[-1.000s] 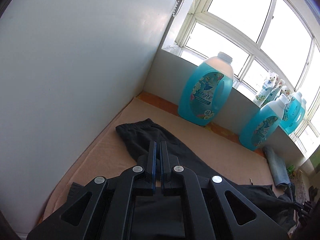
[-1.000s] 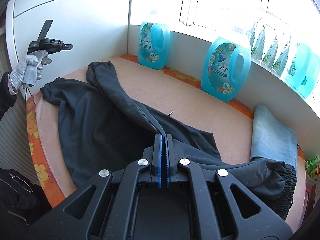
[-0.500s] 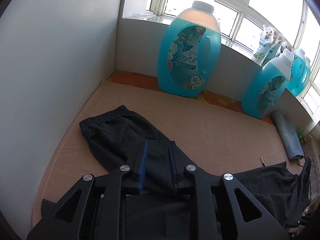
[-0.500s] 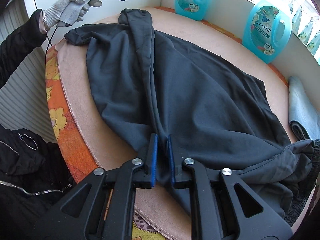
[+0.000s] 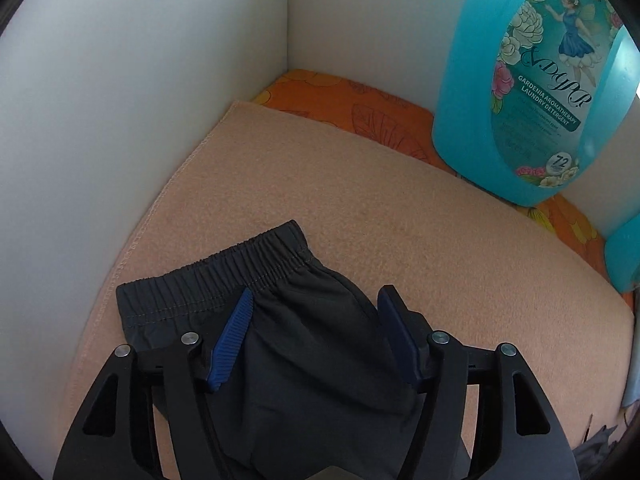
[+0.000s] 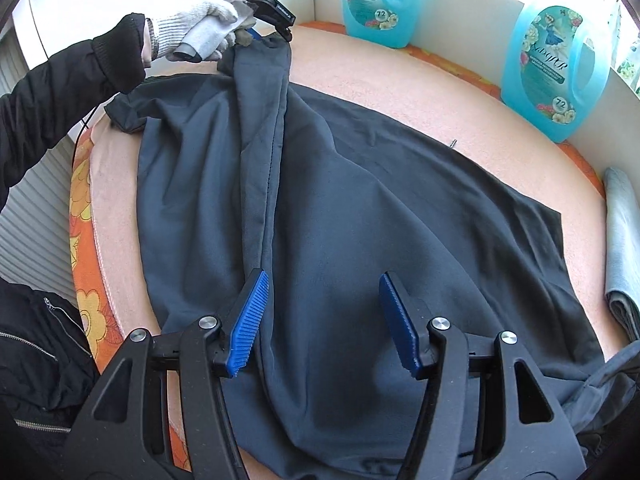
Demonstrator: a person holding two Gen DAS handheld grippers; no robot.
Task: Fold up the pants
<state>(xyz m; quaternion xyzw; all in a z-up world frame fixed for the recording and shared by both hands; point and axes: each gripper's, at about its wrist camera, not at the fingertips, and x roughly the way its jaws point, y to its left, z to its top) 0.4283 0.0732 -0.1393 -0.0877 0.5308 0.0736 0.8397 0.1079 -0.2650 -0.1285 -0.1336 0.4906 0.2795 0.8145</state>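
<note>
Dark grey pants (image 6: pixel 360 220) lie spread over a peach blanket (image 6: pixel 400 88), one leg folded lengthwise across the other. In the left wrist view the elastic cuff end of the pants (image 5: pixel 224 276) lies flat on the blanket (image 5: pixel 320 184). My left gripper (image 5: pixel 316 300) is open, its blue pads either side of the fabric just behind the cuff. It also shows in the right wrist view (image 6: pixel 268 28), held by a gloved hand at the far end of the leg. My right gripper (image 6: pixel 322 280) is open over the pants near the front edge.
Blue detergent jugs stand along the back wall (image 6: pixel 378 0) (image 6: pixel 560 68) (image 5: pixel 532 80). A white wall (image 5: pixel 120 80) closes the left side. A folded light blue cloth (image 6: pixel 624 248) lies at the right. The orange flowered cover (image 6: pixel 80 208) marks the front edge.
Both grippers have opened and let go of the pants. The left one has come down close to the cuff near the corner; the pants leg now lies flat.
</note>
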